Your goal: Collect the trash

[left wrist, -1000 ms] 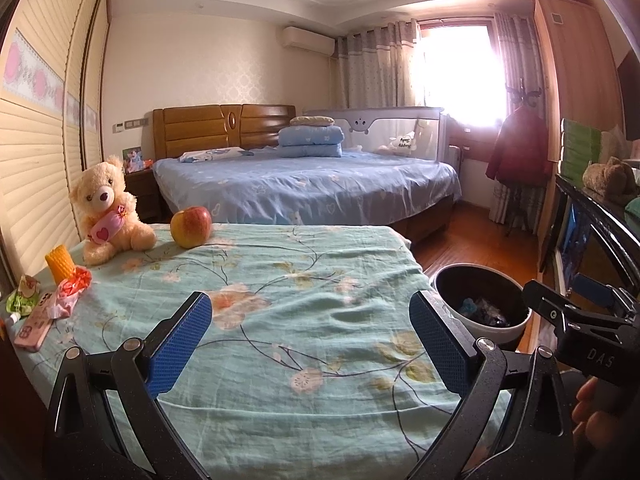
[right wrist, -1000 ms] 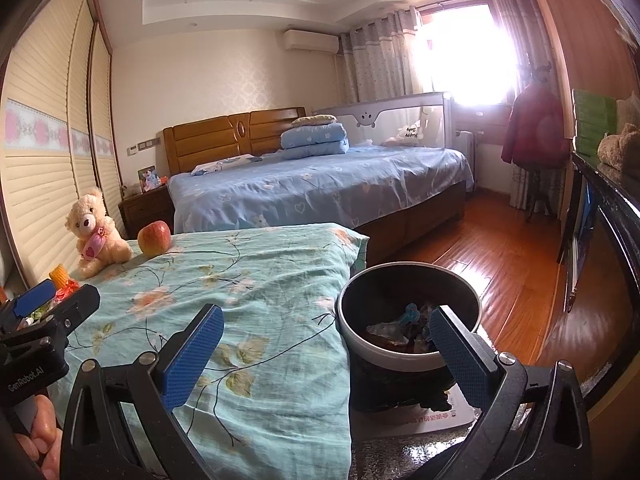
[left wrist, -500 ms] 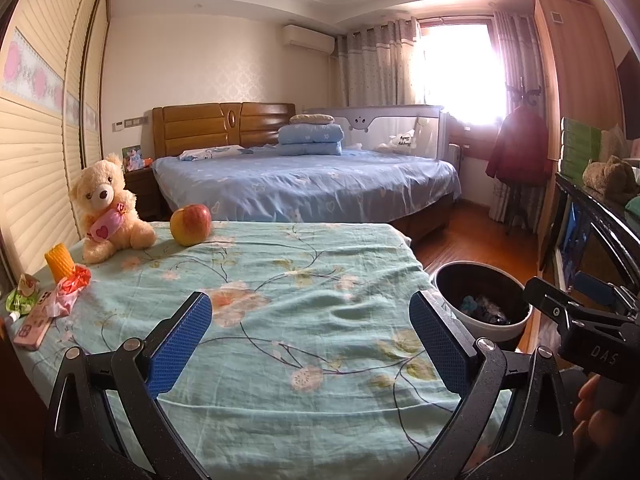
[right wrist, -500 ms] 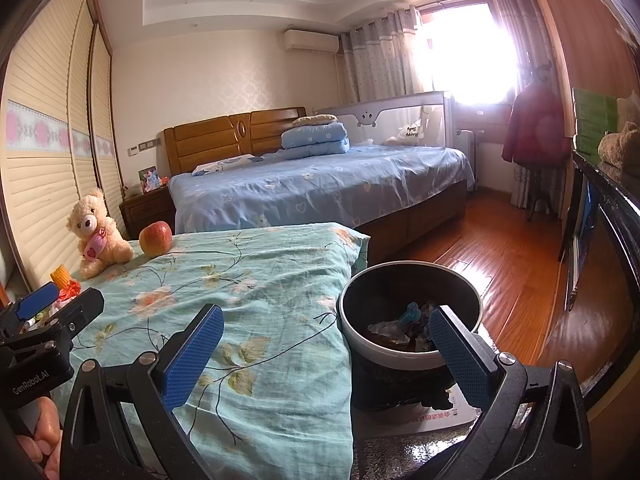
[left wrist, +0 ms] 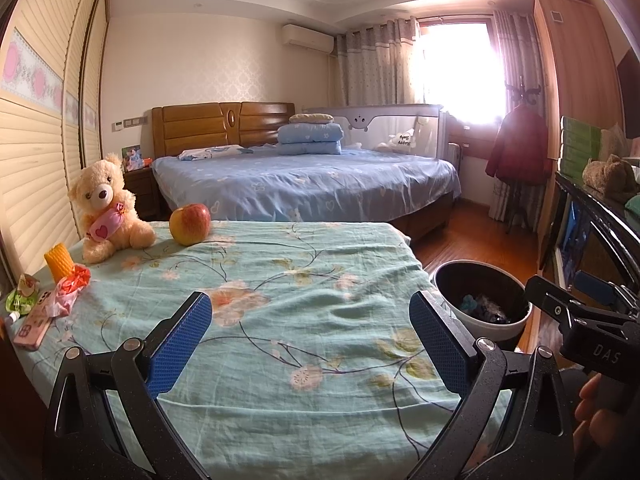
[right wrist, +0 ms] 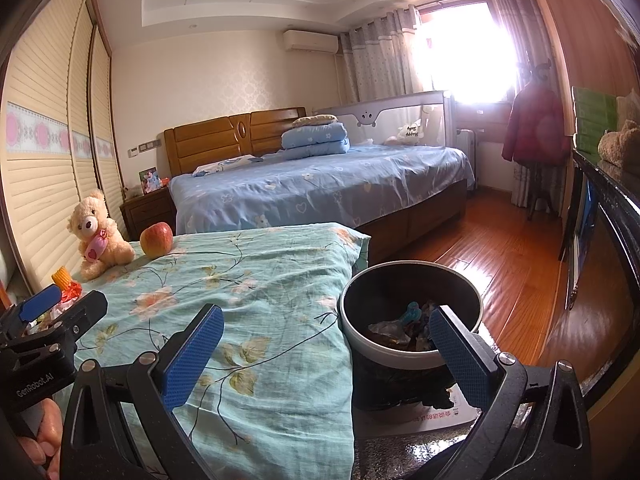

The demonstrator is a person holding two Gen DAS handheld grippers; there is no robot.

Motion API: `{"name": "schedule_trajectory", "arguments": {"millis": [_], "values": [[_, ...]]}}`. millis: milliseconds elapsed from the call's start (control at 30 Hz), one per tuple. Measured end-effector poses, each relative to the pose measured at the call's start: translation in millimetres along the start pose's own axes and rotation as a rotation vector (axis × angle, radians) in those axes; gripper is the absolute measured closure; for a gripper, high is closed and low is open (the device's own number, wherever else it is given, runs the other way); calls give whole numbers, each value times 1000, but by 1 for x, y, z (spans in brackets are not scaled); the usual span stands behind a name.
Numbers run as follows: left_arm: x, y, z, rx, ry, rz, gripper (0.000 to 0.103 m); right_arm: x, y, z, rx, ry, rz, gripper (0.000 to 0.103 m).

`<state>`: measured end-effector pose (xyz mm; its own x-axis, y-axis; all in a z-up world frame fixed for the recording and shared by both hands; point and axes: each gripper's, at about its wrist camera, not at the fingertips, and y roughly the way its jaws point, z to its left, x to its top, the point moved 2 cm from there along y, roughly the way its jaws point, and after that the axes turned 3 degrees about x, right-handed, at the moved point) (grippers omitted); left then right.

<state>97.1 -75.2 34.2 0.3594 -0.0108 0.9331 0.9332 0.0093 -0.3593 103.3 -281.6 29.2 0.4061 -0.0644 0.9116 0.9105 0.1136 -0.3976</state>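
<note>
A round bin point(right wrist: 412, 354) with a pale rim and dark inside stands on the floor right of the table; crumpled wrappers point(right wrist: 394, 328) lie in it. It also shows in the left wrist view as the bin point(left wrist: 482, 322). On the table's left edge lie a red and pink wrapper point(left wrist: 68, 290) and a green wrapper point(left wrist: 18, 300). My left gripper point(left wrist: 310, 342) is open and empty above the floral cloth point(left wrist: 280, 292). My right gripper point(right wrist: 326, 354) is open and empty, straddling the cloth's edge and the bin.
A teddy bear point(left wrist: 106, 210), an apple point(left wrist: 190, 224), a yellow cup point(left wrist: 58, 260) and a pink phone point(left wrist: 34, 328) sit on the cloth. A blue bed point(left wrist: 304, 186) lies behind. A dark cabinet point(right wrist: 608, 248) lines the right side of the wooden floor point(right wrist: 496, 248).
Both views have shifted only slightly. The grippers stay open and empty, and nothing on the table has moved.
</note>
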Motion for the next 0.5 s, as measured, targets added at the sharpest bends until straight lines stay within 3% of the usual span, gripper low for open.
{"name": "schedule_trajectory", "arguments": {"millis": [500], "values": [[-4, 3, -3, -6, 6, 9, 2, 0, -2, 1, 3, 8, -1, 0]]}}
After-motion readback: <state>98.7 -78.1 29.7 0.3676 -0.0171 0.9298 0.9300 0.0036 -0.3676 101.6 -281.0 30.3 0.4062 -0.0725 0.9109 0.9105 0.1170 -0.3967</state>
